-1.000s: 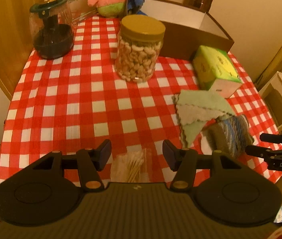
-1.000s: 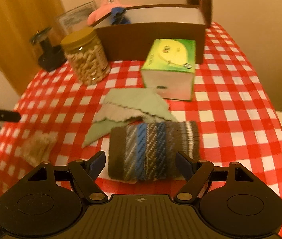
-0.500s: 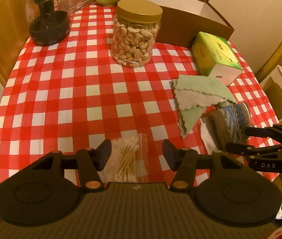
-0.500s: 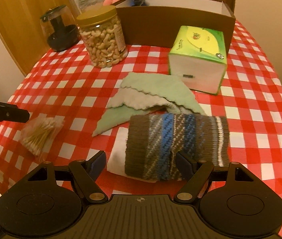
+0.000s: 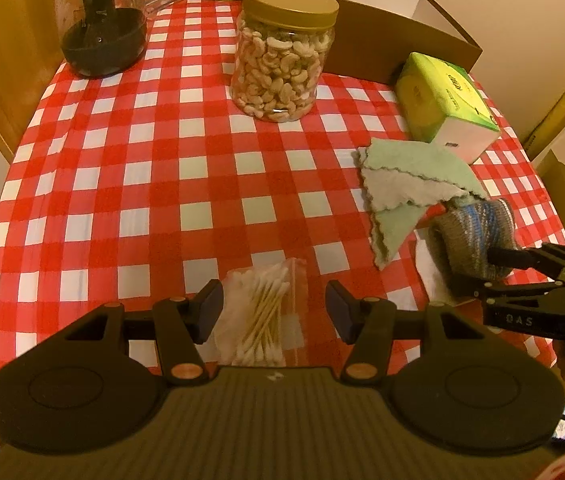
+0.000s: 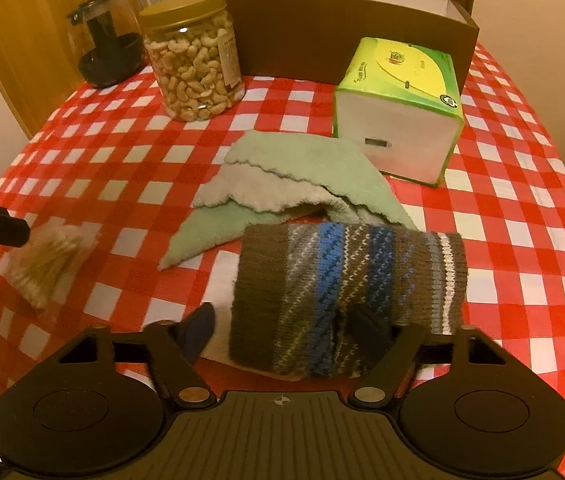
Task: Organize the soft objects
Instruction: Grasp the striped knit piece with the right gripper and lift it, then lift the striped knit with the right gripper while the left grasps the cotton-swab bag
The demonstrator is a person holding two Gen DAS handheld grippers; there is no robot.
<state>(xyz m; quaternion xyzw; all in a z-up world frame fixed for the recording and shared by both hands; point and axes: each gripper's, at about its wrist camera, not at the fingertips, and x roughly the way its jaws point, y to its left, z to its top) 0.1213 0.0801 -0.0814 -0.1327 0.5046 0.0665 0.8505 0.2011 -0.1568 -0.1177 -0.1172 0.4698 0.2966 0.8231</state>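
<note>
The right gripper (image 6: 286, 328) has come down over the near edge of the striped knit piece (image 6: 346, 284), and its jaws have just been closing: a second ago they stood wide in front of the knit, whereas one finger (image 6: 366, 330) now digs into the wool while the other (image 6: 198, 330) sits just off its left edge, beside the white paper (image 6: 222, 276) underneath. Whether the pads already pinch the fabric cannot be told. From the left wrist view the same gripper (image 5: 478, 268) reaches in from the right with the knit between its fingers. The left gripper (image 5: 274, 306) stands open and empty above the bag of cotton swabs (image 5: 264, 320), which lies between its fingers without touching them; a second ago only the bag's top showed there. Beyond the knit, the green and grey cloths (image 6: 282, 184) lie folded on the red checked tablecloth (image 6: 522, 220), one corner tucked beneath it. Farther back stand the tissue box (image 6: 402, 104), the cashew jar (image 6: 192, 60), the brown box (image 6: 346, 36) and the dark glass pot (image 6: 102, 40).
</note>
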